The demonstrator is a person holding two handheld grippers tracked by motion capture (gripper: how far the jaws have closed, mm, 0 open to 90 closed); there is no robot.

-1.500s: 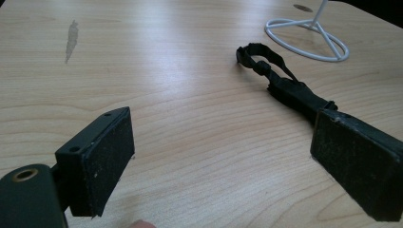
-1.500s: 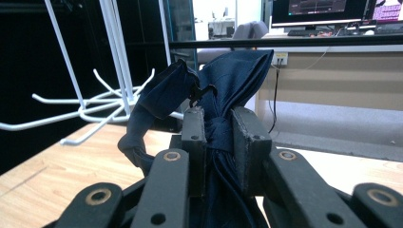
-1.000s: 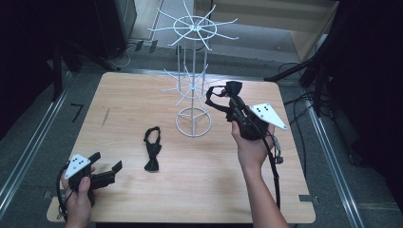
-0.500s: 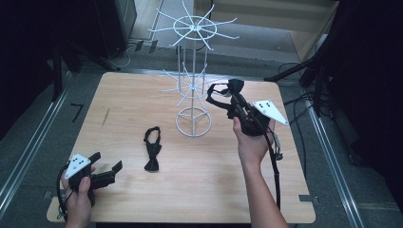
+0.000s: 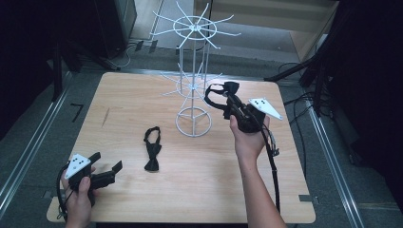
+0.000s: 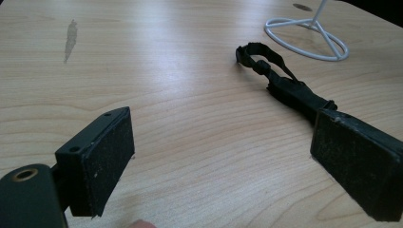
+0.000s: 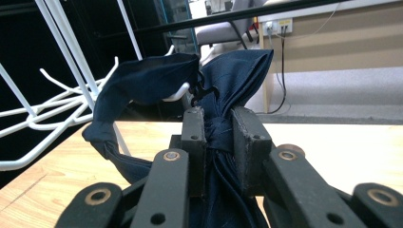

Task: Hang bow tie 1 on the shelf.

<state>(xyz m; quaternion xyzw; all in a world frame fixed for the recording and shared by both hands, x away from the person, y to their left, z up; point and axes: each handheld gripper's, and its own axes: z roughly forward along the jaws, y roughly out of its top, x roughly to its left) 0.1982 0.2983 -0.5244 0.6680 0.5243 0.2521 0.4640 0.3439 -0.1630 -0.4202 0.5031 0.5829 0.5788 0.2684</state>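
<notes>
Navy fabric bunches between the closed jaws of the right gripper (image 5: pixel 228 102): a bow tie (image 7: pixel 223 90), pinched at its knot, its strap loop (image 7: pixel 138 88) draped over a prong of the white wire rack (image 5: pixel 192 90) near the table's far edge. Hanging it looks like the step in hand; the loop seems already hooked, so the next move probably calls for easing the jaws apart without dragging the soft cloth back off the thin, smooth rod. A second bow tie (image 5: pixel 152 149), black and limp, lies flat on the pale wood-grain table (image 5: pixel 142 199) near its middle. The left gripper (image 5: pixel 107 168) rests at the near left corner, jaws wide and empty.
</notes>
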